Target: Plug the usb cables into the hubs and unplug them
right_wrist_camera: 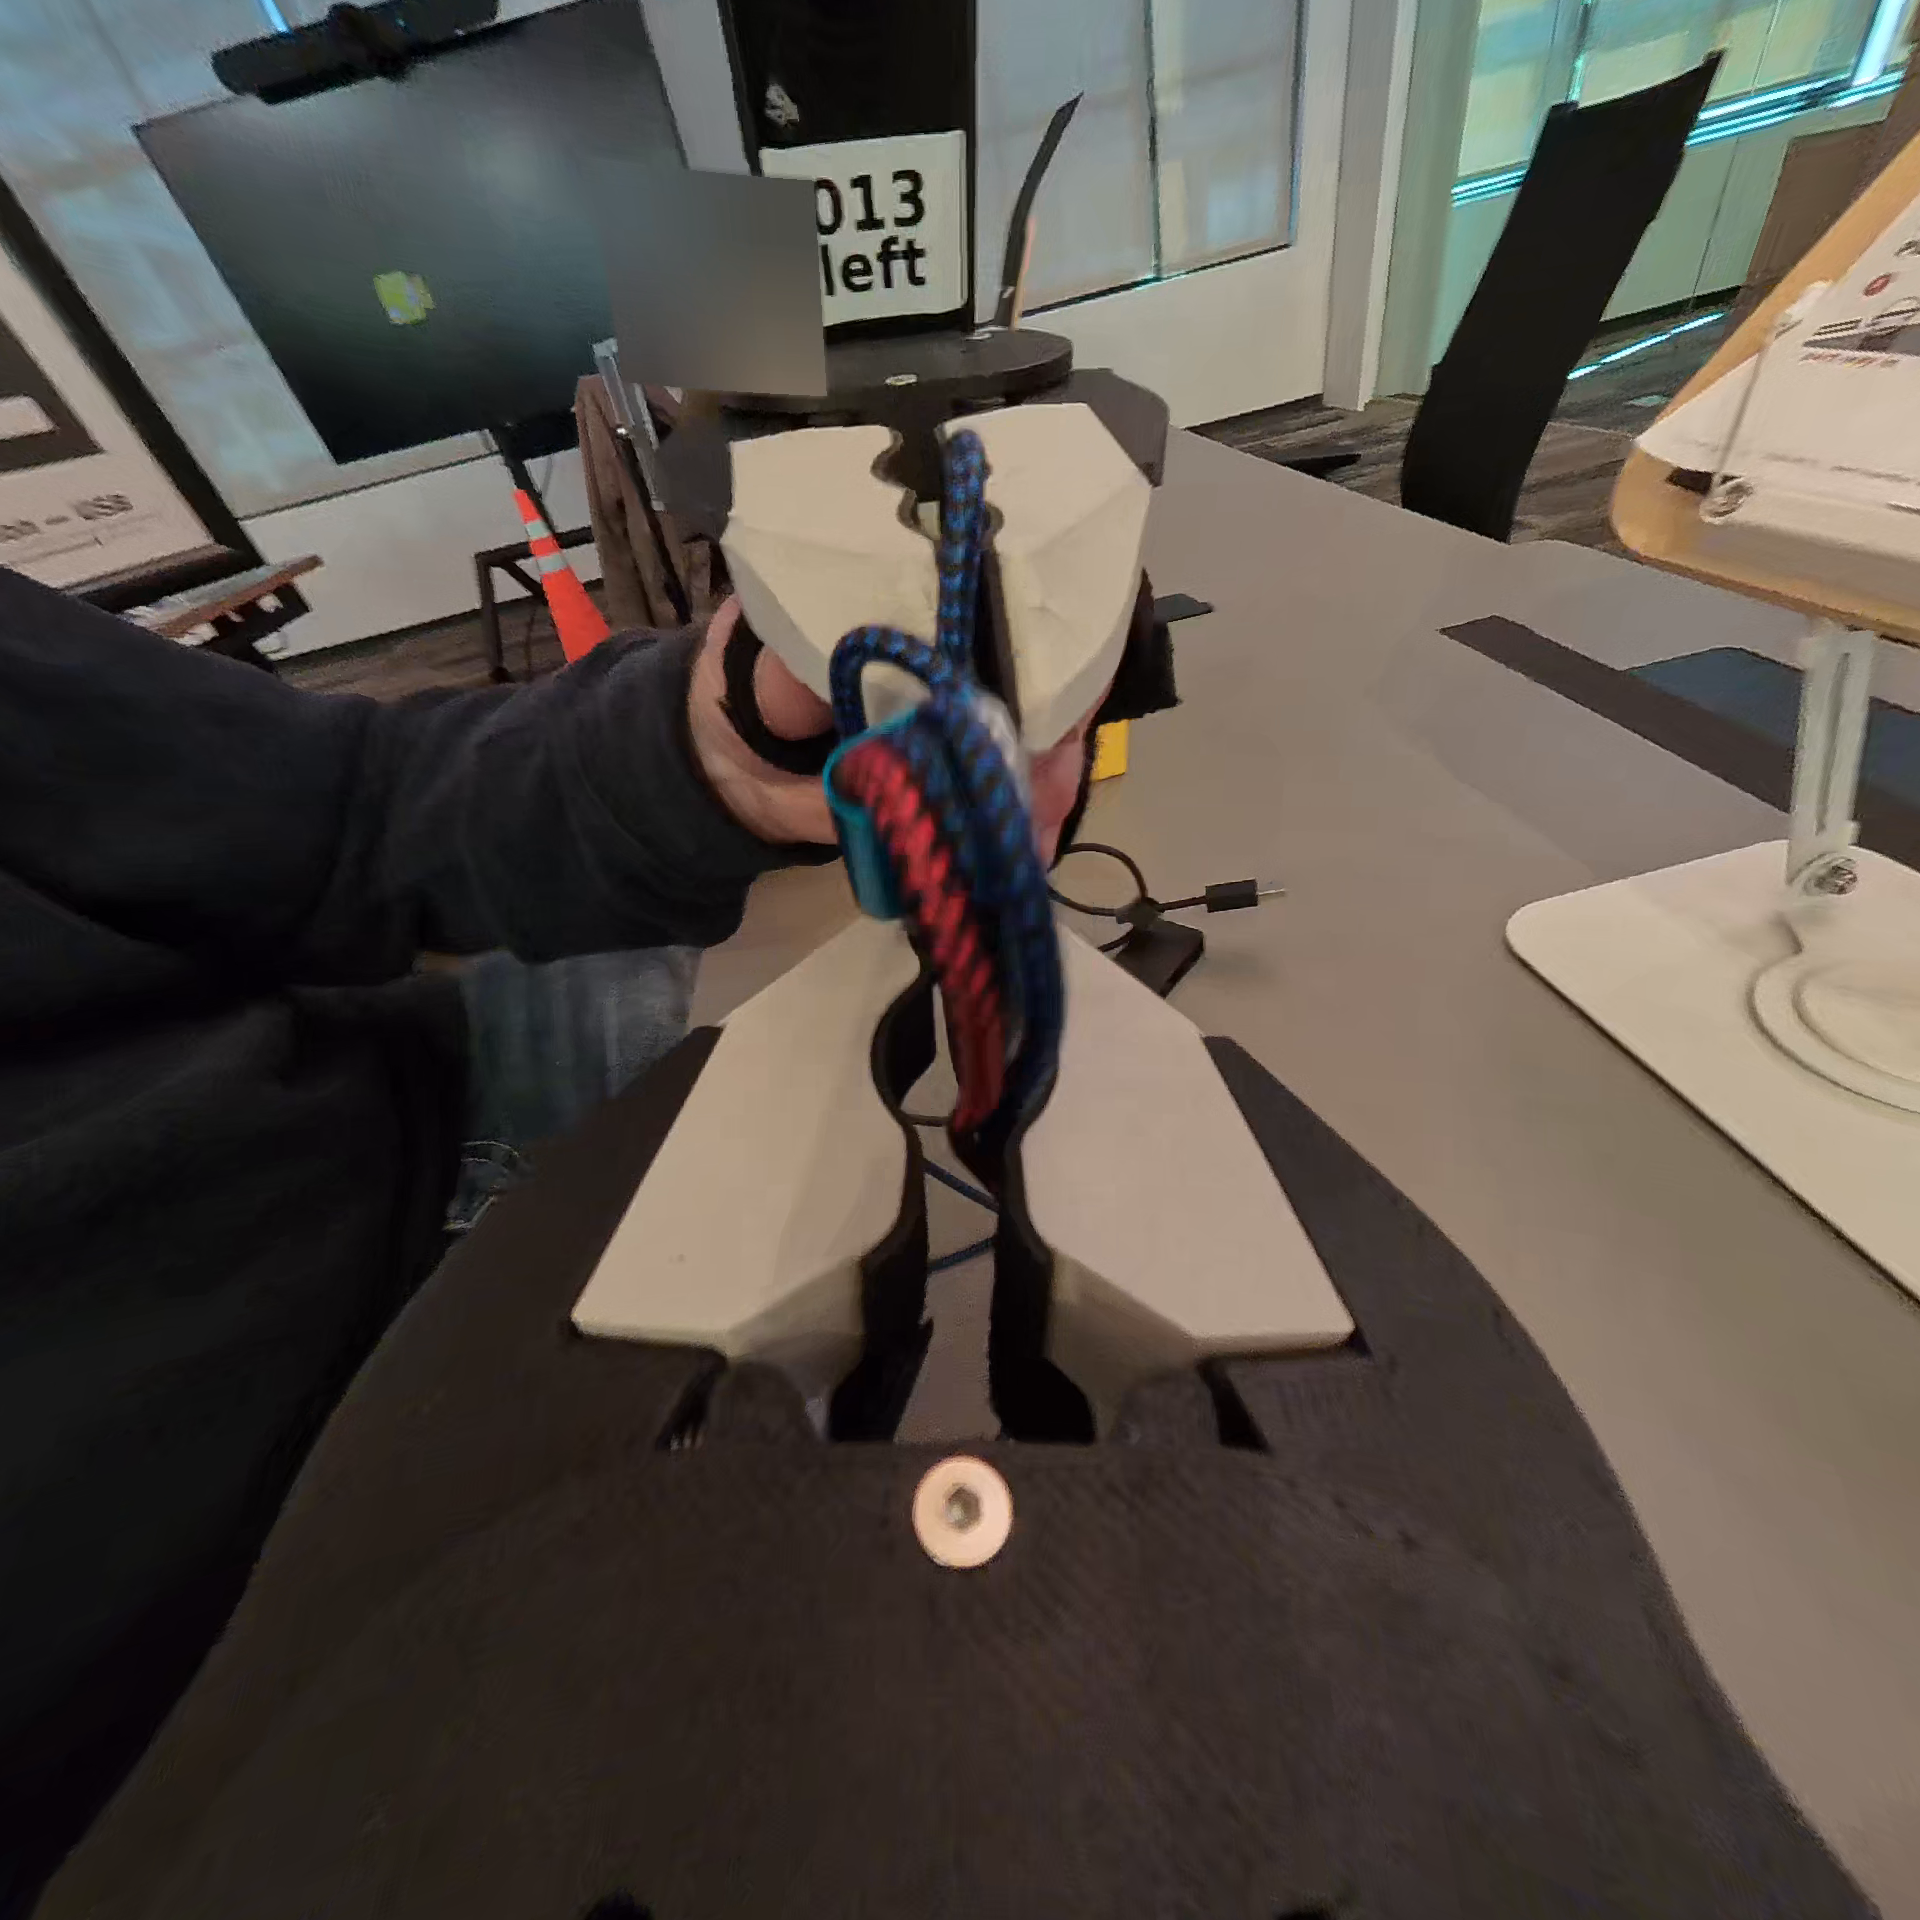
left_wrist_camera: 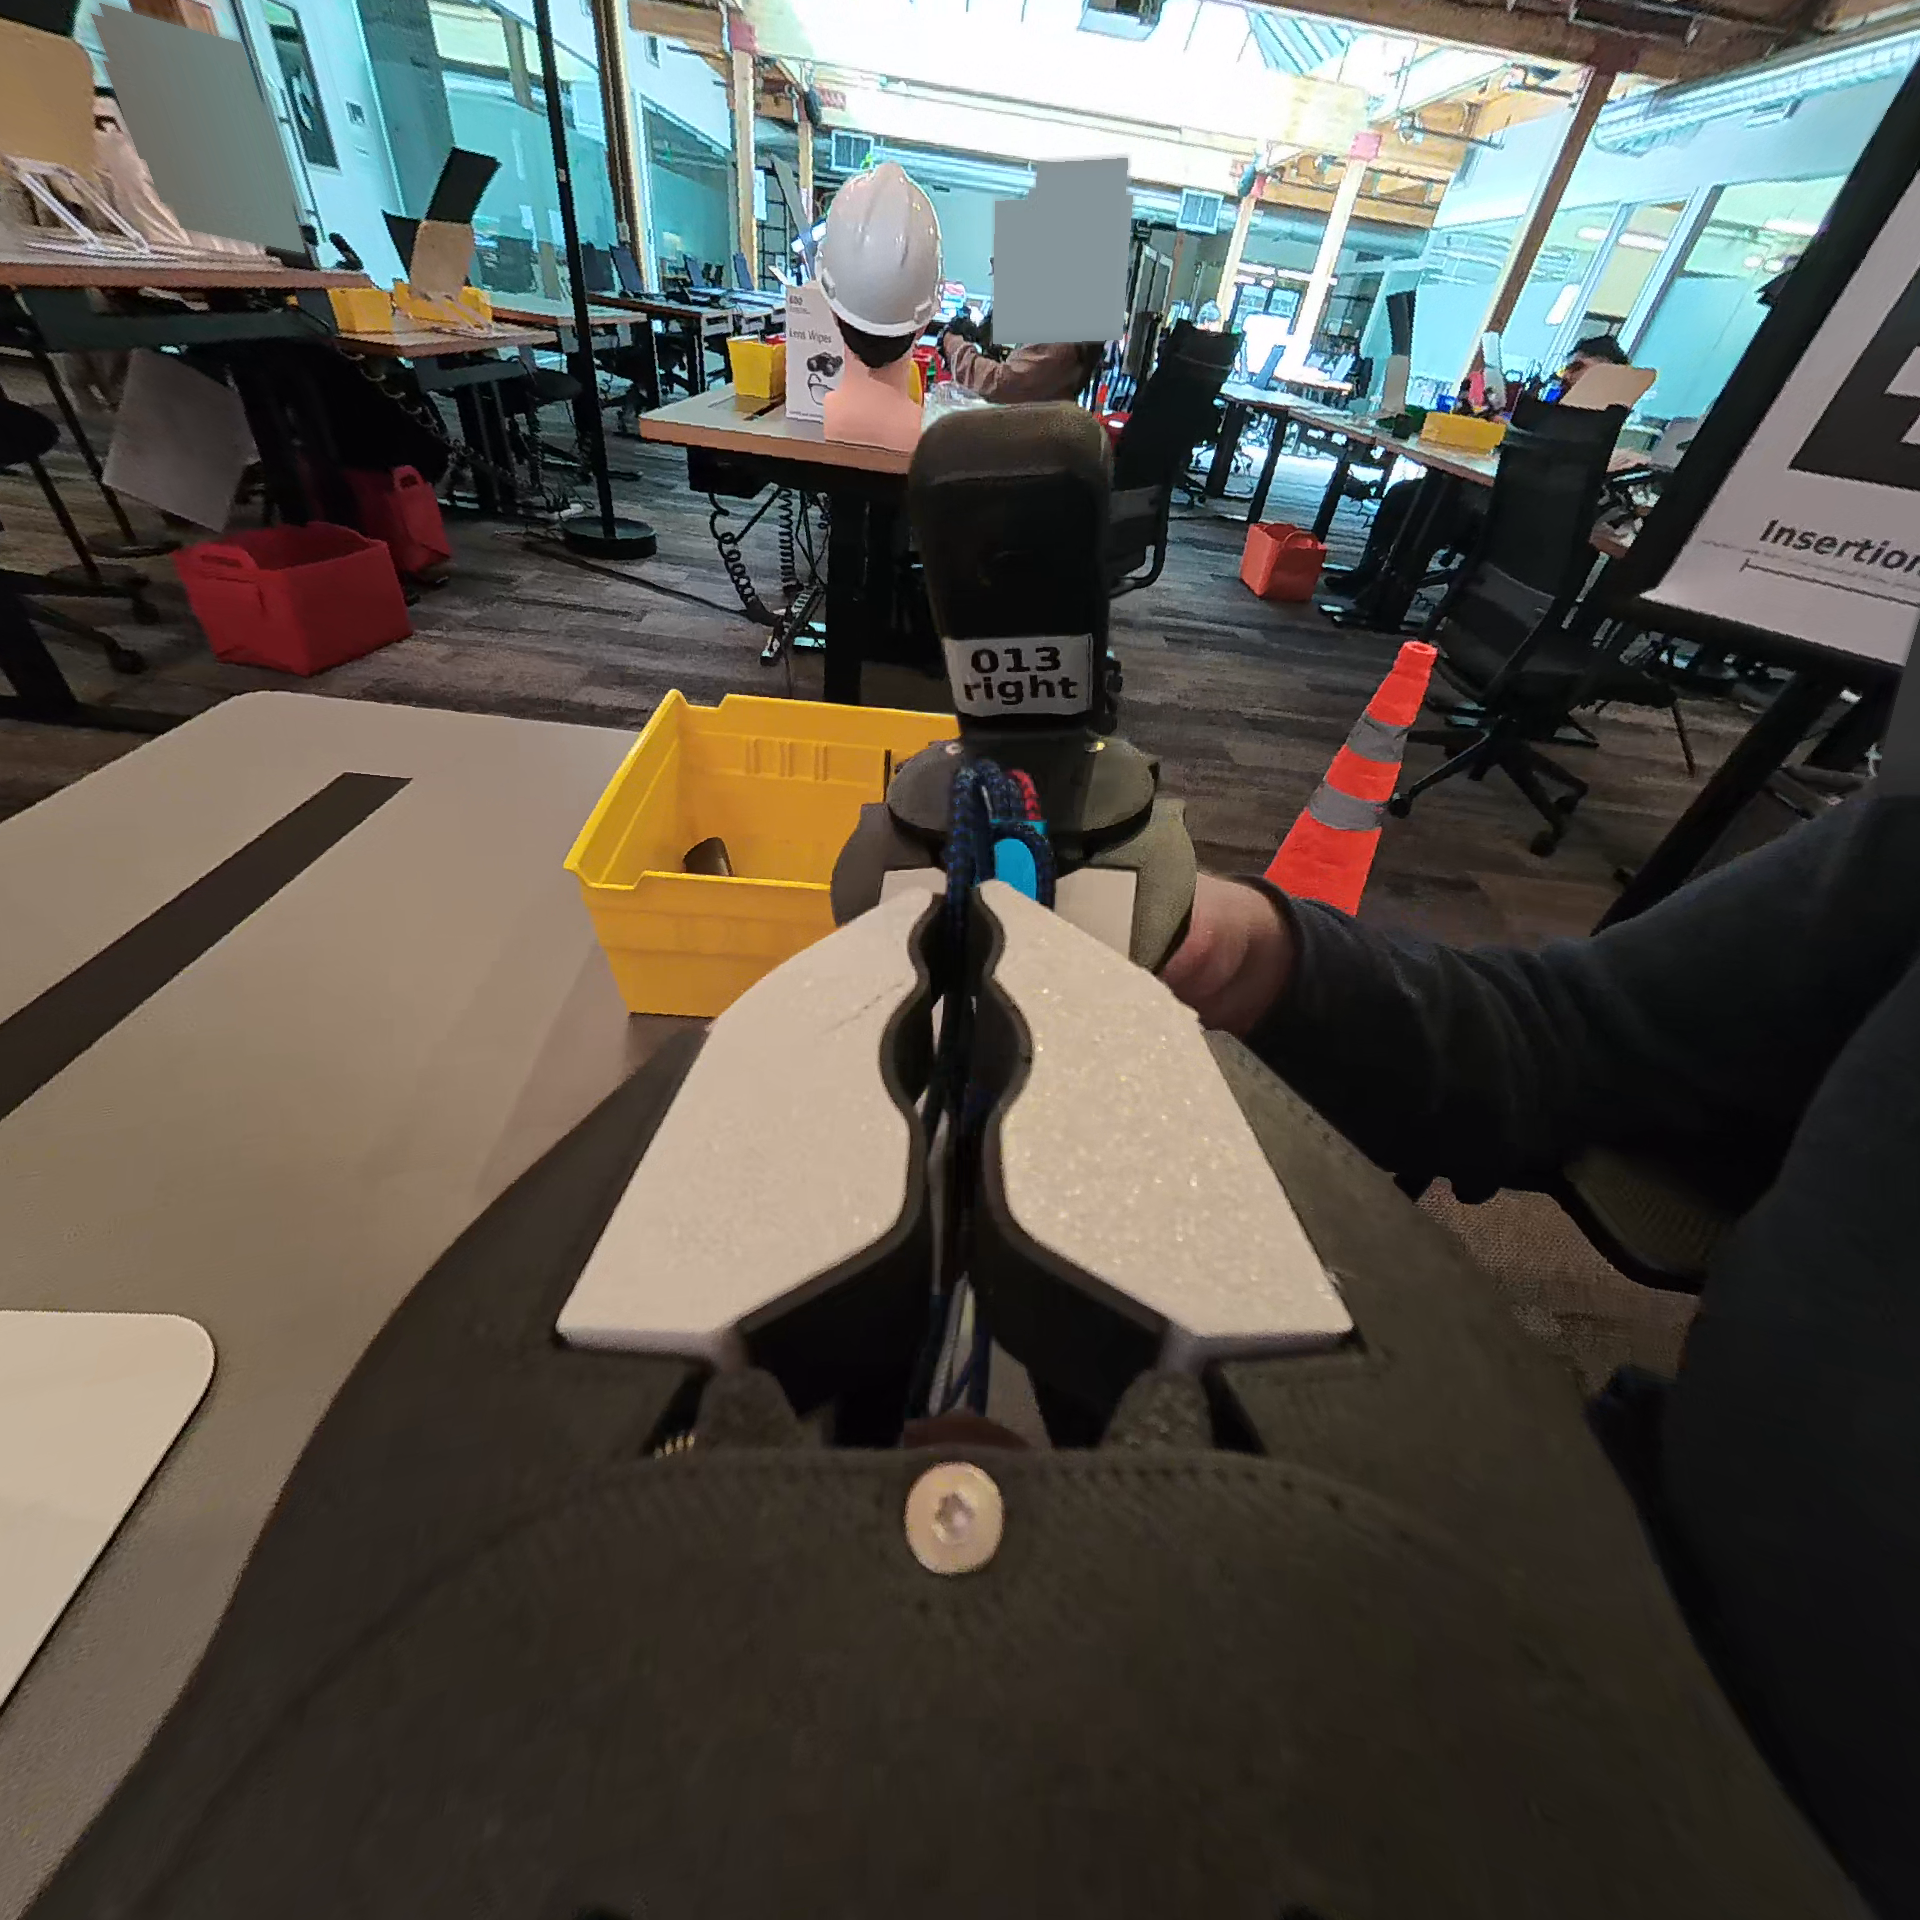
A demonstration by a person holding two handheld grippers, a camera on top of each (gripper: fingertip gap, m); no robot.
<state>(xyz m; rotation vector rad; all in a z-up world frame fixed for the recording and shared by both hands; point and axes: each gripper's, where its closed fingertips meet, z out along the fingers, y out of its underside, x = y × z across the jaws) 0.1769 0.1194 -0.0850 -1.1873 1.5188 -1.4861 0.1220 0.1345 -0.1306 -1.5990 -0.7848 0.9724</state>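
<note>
Above the grey tabletop (right_wrist_camera: 1455, 727), a coiled bundle of blue and red braided usb cables (right_wrist_camera: 956, 862), bound by a light blue strap (right_wrist_camera: 862, 842), is held between both tools. The left gripper (left_wrist_camera: 961, 914) is clamped on a blue strand, its white fingers (left_wrist_camera: 790, 1143) nearly together. The right gripper (right_wrist_camera: 971, 997) is narrowed around the bundle's lower loop. At one o'clock beyond the bundle, a thin black cable with a plug (right_wrist_camera: 1231, 896) lies on the table. At eleven o'clock in the left wrist view, a yellow plastic bin (left_wrist_camera: 727, 831) is seen.
</note>
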